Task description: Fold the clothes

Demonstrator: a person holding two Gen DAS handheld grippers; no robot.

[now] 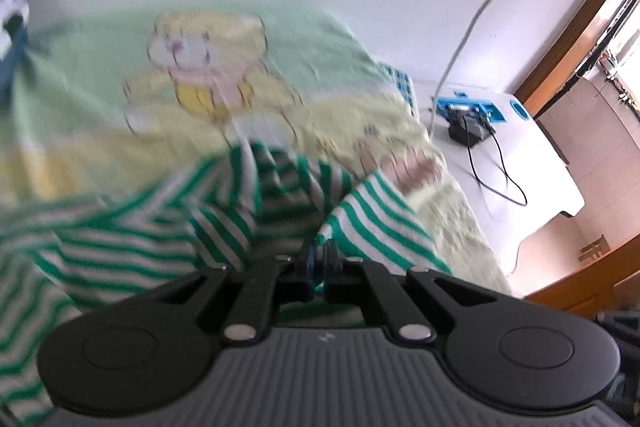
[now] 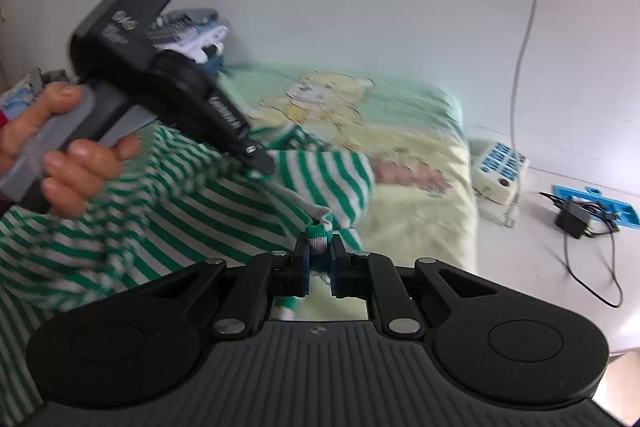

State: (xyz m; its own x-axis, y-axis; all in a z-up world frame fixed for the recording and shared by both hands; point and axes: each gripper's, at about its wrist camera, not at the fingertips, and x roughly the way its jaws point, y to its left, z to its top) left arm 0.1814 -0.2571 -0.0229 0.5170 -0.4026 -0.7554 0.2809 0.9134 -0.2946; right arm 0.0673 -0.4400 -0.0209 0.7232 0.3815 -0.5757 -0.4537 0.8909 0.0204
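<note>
— Garment position, please: where is the green-and-white striped knit garment [image 1: 168, 227] seen?

— It is spread in a crumpled way on the pale green and yellow blanket with a cartoon lion print [image 1: 208, 67], which covers the bed. One part of the garment is lifted by both grippers.

— How is the left gripper [image 1: 320, 259] seen?

— Its two black fingers are pressed nearly together, and a fold of the striped cloth is pinched between them. In the right wrist view this gripper [image 2: 260, 167] is held by the left hand [image 2: 68, 155] above the garment [image 2: 180, 207].

— And the right gripper [image 2: 319, 259]?

— A striped cuff or edge is clamped between its fingers, which are only slightly apart because of the cloth.

— What else is seen beside the bed?

— A black power adapter with a cable [image 2: 574, 223] is laid on the white surface [image 2: 540, 287], touching a blue plastic tray [image 2: 600, 207]. A white box with blue squares [image 2: 500, 167] is placed just beside the blanket edge. A white cable [image 2: 528, 47] is hung along the wall.
</note>
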